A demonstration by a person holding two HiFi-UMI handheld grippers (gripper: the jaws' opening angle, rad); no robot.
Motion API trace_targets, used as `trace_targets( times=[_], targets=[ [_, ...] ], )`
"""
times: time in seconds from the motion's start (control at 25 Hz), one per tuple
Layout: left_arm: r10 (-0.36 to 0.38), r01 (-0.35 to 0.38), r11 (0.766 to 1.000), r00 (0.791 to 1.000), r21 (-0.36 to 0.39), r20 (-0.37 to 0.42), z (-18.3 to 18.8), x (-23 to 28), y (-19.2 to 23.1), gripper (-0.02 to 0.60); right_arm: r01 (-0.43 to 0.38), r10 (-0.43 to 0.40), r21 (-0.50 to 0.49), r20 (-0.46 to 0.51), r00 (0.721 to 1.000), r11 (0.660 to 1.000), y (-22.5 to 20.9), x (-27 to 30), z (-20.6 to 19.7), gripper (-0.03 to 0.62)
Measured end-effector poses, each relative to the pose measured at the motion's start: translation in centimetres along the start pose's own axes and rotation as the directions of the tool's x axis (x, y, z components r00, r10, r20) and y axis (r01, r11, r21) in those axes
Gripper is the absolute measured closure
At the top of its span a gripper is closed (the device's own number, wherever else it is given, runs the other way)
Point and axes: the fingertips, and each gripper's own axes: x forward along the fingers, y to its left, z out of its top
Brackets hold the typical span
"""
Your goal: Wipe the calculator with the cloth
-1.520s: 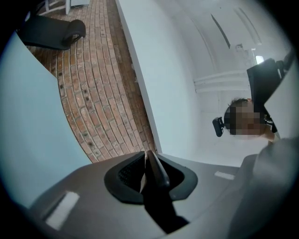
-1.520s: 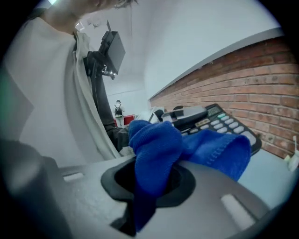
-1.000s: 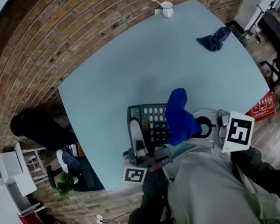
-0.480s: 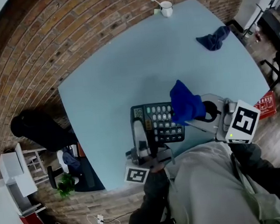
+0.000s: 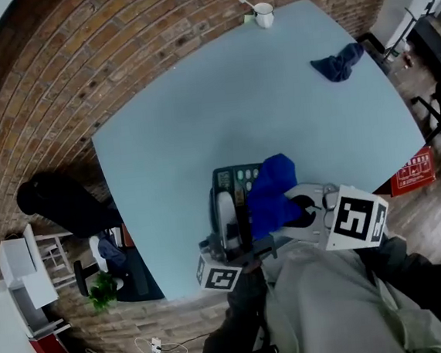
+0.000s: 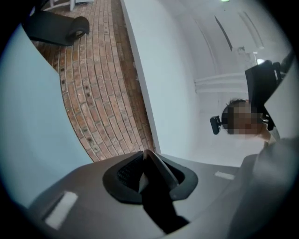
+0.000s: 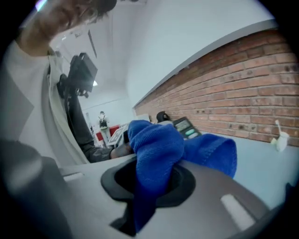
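1. Close in, my left gripper [image 5: 227, 202] has its jaws almost together, clamped on the near edge of the dark grey desk calculator [image 5: 235, 180]. The left gripper view shows that thin dark edge [image 6: 154, 186] pinched between them.
2. My right gripper [image 5: 287, 204] grips a bright blue terry cloth [image 5: 273, 194], its jaws narrowly parted around the bunched fabric [image 7: 156, 154].
3. That cloth drapes over the right side of the keypad and hides most of the keys from the head view.
4. The calculator sits over the near edge of the pale blue table [image 5: 236, 100].
5. A darker blue crumpled rag [image 5: 337, 61] and a white mug [image 5: 264, 12] sit well apart at the far side.
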Motion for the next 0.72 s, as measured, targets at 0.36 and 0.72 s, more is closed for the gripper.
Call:
trace_targets(
  times=[0.36,0.72],
  targets=[
    [-0.101,0.117,0.990,0.977,0.075,-0.189,-4.4,1.3,-3.0,0.534,0.232,-0.233,-0.061,-0.014,0.972,0.971,-5.9,-1.4,4.6,0.526],
    [0.013,0.003,0.993,0.992,0.119,-0.128,-2.6,0.4,-0.4,0.538,0.105,-0.099,0.062,-0.092,0.991,0.993,-3.3,-0.5,-0.5,0.526]
  ],
)
